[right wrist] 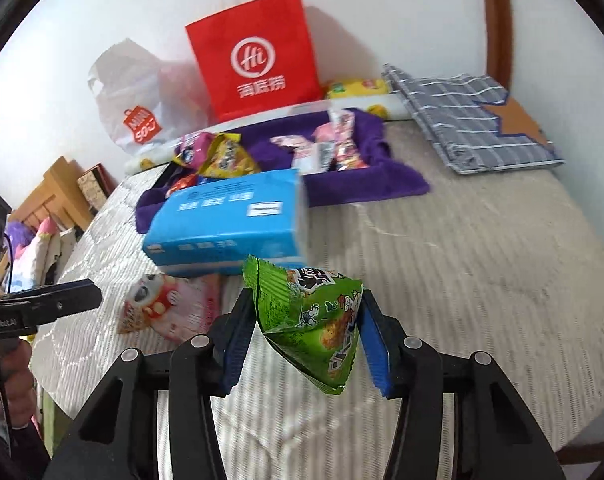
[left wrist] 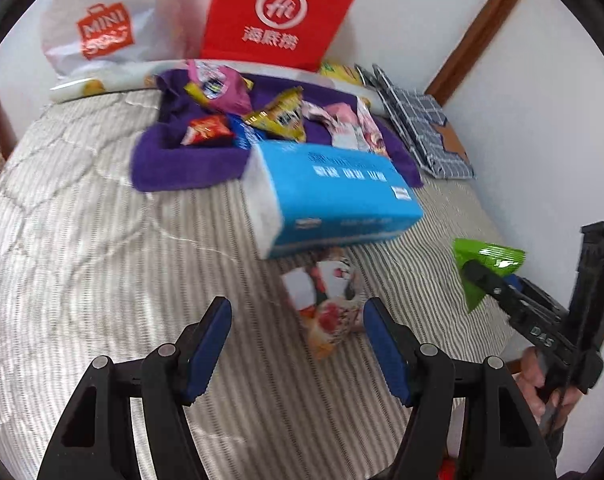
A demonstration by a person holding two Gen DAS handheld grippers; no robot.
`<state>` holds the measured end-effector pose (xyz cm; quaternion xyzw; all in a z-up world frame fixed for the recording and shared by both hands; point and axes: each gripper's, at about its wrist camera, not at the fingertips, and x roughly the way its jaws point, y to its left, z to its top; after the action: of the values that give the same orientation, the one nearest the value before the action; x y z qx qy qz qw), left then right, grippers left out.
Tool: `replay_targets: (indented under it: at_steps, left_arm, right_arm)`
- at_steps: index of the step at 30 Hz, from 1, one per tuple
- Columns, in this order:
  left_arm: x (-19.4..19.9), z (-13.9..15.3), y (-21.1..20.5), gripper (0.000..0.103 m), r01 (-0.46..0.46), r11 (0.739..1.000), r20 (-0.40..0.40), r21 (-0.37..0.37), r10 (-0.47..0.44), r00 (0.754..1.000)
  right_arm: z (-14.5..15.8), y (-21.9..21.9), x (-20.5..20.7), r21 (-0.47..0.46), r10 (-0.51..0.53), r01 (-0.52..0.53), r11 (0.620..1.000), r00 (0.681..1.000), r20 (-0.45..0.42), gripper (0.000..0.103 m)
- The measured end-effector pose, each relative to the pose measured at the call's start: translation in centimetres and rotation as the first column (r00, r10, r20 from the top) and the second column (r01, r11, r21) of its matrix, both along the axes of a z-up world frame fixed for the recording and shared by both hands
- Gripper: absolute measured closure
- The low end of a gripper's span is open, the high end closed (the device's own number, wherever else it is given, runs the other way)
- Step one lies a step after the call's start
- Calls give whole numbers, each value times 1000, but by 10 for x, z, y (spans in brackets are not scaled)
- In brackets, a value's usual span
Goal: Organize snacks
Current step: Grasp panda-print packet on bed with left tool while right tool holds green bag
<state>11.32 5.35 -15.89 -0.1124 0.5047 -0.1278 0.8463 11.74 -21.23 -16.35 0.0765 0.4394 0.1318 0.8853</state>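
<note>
You are working in a bedroom of a home. Most of both views is taken up by a bed [left wrist: 82, 240] covered with a striped, quilted spread, pushed against a plain white wall [right wrist: 381, 12]. At the far edge, near the top of the frame, a red paper shopping bag [right wrist: 254, 60] and a white Miniso plastic bag [left wrist: 102, 20] lean on that wall. A folded blue-striped garment [right wrist: 473, 120] lies at upper right. At the left edge of the right wrist view you can see a wooden headboard [right wrist: 50, 200] and soft toys [right wrist: 30, 248].
</note>
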Motion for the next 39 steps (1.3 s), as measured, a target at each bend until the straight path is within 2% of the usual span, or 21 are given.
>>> replay_targets:
  at_steps: [3,6,11,17,21,23,28,39]
  left_arm:
    - [5,-9,-12,37,6,1000,-23,-5,-6,1000]
    - [10,-15,-23,37,8,1000,-41,-11,-8,999]
    - [20,-28,-41,37,3,999,-59,49,0,998]
    - [32,-41,-53,37,-6,996,-81,86,13,997]
    - [33,-40,-56,40,-8,996,-67,91,14,998]
    - [32,-39,-57,50,-8,996,-59,88,13,998]
    - [33,-34,-54,60,-8,999,-45,42,10,999]
    - [15,-15,-38,60,-13,1000,1,14,13,1000]
  right_arm:
    - [-1,-12,-5,9,-7,7,1000,1000,6,53]
    - [-3,-23,-9,-25,-17,18,1000,1000,23,53]
    - [-13,-35,-9,-37,-15,16,999,1000,15,53]
    - [-22,-43,-9,-14,-11,11,1000,1000,19,53]
    - [-29,-48,-6,-2,-20,20,1000,1000,8,53]
    - [-32,-49,-5,6,-22,22,1000,1000,0,53]
    - [-32,-48,-6,7,-23,23,1000,1000,-2,53]
    - [-18,-39,-15,1,-15,15,1000,1000,24,53]
